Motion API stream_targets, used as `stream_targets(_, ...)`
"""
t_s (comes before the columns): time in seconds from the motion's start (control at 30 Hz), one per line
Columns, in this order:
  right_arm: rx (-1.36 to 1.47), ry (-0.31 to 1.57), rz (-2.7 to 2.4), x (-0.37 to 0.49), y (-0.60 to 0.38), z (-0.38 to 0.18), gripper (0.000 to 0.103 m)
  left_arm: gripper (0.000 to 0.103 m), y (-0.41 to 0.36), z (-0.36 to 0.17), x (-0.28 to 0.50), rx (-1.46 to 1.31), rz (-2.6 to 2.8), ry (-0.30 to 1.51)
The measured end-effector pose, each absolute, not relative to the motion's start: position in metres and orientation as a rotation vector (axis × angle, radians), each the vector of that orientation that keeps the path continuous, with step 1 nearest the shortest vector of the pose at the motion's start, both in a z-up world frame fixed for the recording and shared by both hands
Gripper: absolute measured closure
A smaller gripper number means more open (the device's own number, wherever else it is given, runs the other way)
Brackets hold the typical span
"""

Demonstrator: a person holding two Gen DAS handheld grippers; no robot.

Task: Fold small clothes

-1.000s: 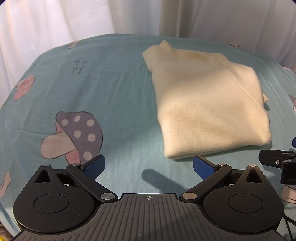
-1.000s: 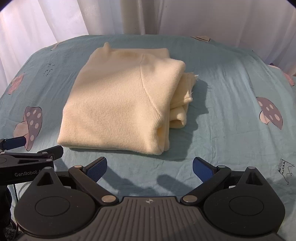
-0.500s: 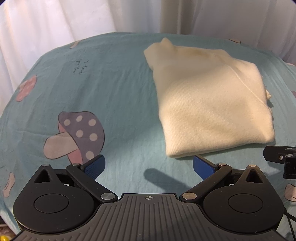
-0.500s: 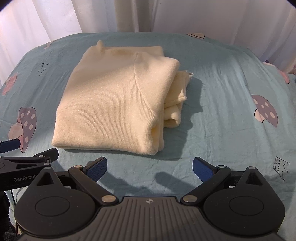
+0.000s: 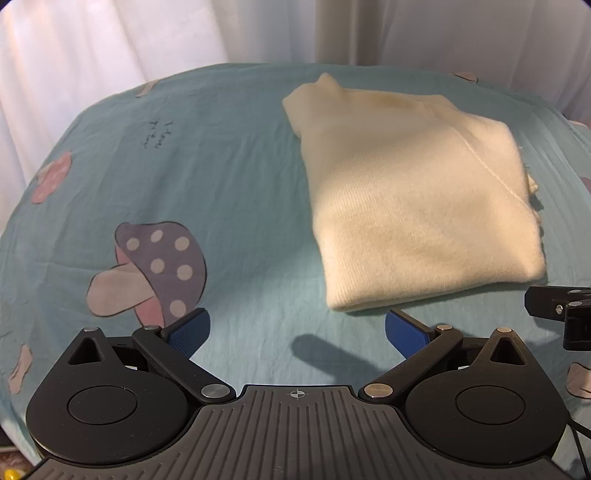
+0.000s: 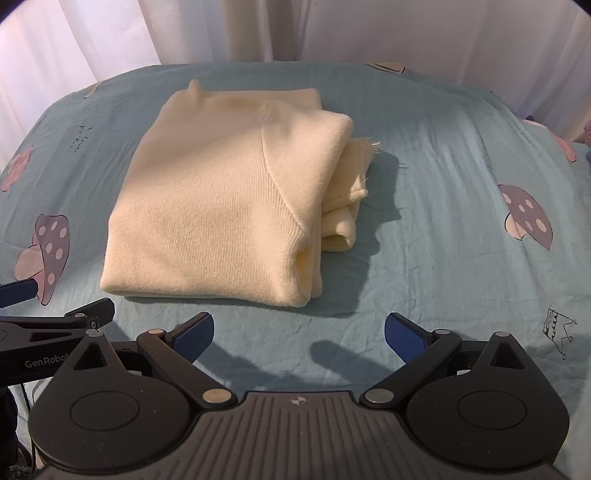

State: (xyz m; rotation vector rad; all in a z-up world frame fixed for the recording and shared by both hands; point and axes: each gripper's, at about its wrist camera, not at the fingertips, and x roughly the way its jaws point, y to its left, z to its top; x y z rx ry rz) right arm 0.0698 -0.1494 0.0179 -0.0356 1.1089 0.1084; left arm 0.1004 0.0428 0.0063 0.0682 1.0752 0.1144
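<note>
Both claws are spread wide and pinch nothing: the left claw [image 5: 297, 330] with its blue pads hovers over the cloth near the front edge, and the right claw [image 6: 299, 334] hovers the same way just beside it. In the left wrist view, a black part of the right claw shows at 3 o'clock; in the right wrist view, the left claw [image 6: 55, 314] shows at 9 o'clock.

The folded cream knitted sweater [image 6: 229, 195] lies flat on the surface, apart from both claws. In the right wrist view it is at 12 o'clock from the claw, and its loose layers stick out on the right side. In the left wrist view the sweater [image 5: 417, 195] is at 1 o'clock.

The surface is covered with a light teal cloth with printed mushrooms [image 5: 229, 177], a little wrinkled. One purple mushroom with pale dots [image 5: 155, 266] is at 10 o'clock from the left claw, another mushroom [image 6: 528, 218] at 2 o'clock from the right claw. Small dark handwriting [image 5: 155, 134] is printed farther back. Behind the surface hang white curtains [image 6: 406, 33] with soft folds.
</note>
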Motion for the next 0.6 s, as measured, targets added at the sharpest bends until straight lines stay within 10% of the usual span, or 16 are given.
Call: stream_targets(0.6, -0.050, 1.098, 0.077, 0.0708, -0.1496, 0.0201, 0.004, 0.000, 0.0416, 0.0071, 0.1020, 0.067, 0.111, 1.078)
